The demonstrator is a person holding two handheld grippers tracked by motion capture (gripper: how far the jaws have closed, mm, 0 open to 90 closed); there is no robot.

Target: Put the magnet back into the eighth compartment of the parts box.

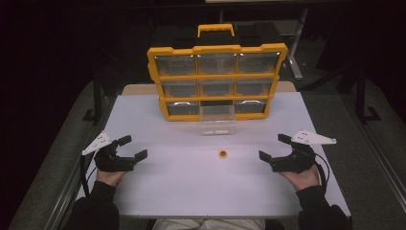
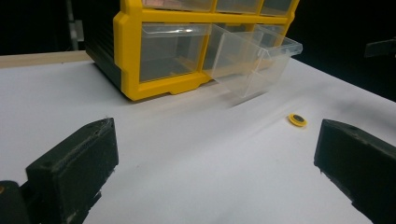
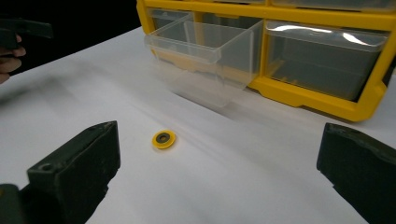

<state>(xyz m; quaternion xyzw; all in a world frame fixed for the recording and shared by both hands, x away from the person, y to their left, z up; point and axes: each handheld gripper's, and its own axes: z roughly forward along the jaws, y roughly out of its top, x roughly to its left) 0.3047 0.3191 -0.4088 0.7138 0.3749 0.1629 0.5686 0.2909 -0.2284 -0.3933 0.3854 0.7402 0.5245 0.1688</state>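
Observation:
A yellow organizer [image 1: 217,76] with clear drawers stands upright at the back of the white table [image 1: 191,191]. Its bottom middle drawer [image 1: 218,120] is pulled out over the table, also seen as the open drawer [image 2: 254,63] and drawer [image 3: 205,56]. A small yellow ring [image 1: 222,154] with a dark centre lies flat in front of that drawer, ring [image 2: 297,120], ring [image 3: 164,139]. My left gripper [image 1: 132,147] rests at the table's left, open and empty. At the table's right my right gripper [image 1: 275,147] is open and empty too. The ring lies between them, apart from both.
The table's left and right edges run close beside each hand. Dark floor and metal frame legs surround the table. A wooden strip [image 1: 139,89] shows behind the table at the organizer's sides.

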